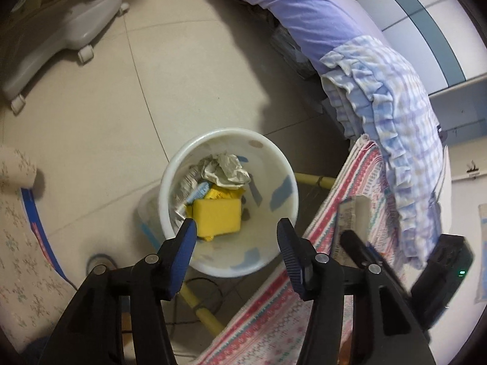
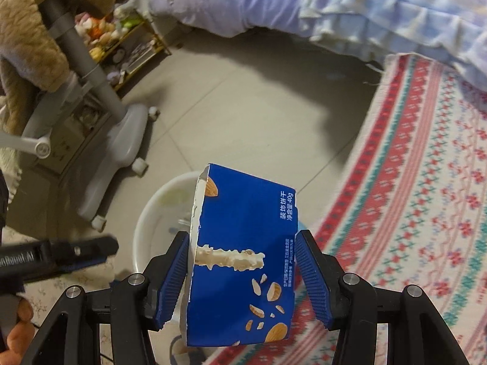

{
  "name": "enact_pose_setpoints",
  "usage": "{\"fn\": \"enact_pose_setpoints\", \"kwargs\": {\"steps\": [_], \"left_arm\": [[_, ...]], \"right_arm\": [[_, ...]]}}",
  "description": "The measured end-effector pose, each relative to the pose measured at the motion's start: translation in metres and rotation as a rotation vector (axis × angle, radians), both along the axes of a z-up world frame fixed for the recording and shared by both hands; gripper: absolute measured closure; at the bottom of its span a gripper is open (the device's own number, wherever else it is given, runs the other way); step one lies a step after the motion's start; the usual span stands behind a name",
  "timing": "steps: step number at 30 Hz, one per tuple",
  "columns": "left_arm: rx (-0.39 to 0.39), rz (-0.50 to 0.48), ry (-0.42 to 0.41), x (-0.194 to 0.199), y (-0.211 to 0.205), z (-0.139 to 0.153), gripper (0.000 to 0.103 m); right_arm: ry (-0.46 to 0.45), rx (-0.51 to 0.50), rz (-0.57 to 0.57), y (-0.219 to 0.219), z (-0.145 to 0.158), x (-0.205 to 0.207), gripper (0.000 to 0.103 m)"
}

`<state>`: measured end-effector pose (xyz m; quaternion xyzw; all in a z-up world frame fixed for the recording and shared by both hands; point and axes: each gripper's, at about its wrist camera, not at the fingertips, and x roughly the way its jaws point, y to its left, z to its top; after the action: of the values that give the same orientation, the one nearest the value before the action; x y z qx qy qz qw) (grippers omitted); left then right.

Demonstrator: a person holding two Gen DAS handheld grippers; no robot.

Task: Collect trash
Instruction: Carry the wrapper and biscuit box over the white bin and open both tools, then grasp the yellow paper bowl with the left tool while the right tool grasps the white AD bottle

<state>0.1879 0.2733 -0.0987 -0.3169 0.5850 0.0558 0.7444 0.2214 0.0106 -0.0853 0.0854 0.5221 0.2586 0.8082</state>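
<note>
Left wrist view: the left gripper (image 1: 236, 228) hangs over the white bin (image 1: 228, 200) with its jaws apart and nothing between them. Down inside lie a yellow sponge (image 1: 217, 217), crumpled paper (image 1: 226, 168) and other scraps too tangled to name. The bin stands on the floor, against the edge of the striped rug (image 1: 304, 289). The black shape at lower right is probably the other gripper, blurred.

Right wrist view: the right gripper (image 2: 242, 269) clamps a torn blue biscuit box (image 2: 243, 243) — long axis running away from the camera, ragged end to the left. The bin's rim (image 2: 146, 213) shows below and just behind the box, mostly hidden by it, so whether the box hangs squarely over the opening is hard to judge — it looks close.
</note>
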Motion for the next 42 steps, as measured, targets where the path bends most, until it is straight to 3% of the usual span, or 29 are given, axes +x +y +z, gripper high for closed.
{"fn": "enact_pose_setpoints", "kwargs": {"steps": [8,13,16,22,29,35,39,42], "left_arm": [[-0.029,0.022,0.001,-0.008,0.002,0.01,0.045],[-0.03,0.046,0.002,-0.009,0.007,0.009,0.045],[-0.044,0.044,0.013,-0.01,0.006,0.007,0.045],[-0.014,0.008,-0.002,-0.012,-0.01,0.013,0.045],[-0.012,-0.031,-0.014,-0.038,-0.035,0.025,0.045],[-0.049,-0.054,-0.016,-0.072,-0.058,0.04,0.045],[0.0,-0.084,-0.057,-0.084,-0.085,0.056,0.045],[-0.058,-0.137,-0.069,-0.097,-0.114,0.068,0.045]], "right_arm": [[0.025,0.04,0.037,0.024,-0.01,-0.001,0.042],[0.01,0.123,0.073,0.047,-0.006,-0.005,0.038],[-0.021,0.102,0.064,0.057,-0.006,-0.005,0.024],[-0.004,0.07,0.05,0.059,-0.012,-0.003,0.024],[-0.009,0.057,-0.011,0.022,0.001,-0.005,0.024],[-0.047,0.064,-0.065,-0.02,0.032,-0.021,0.024],[-0.073,0.059,-0.134,-0.06,0.05,-0.034,0.024],[-0.073,0.052,-0.187,-0.094,0.059,-0.046,0.024]]}}
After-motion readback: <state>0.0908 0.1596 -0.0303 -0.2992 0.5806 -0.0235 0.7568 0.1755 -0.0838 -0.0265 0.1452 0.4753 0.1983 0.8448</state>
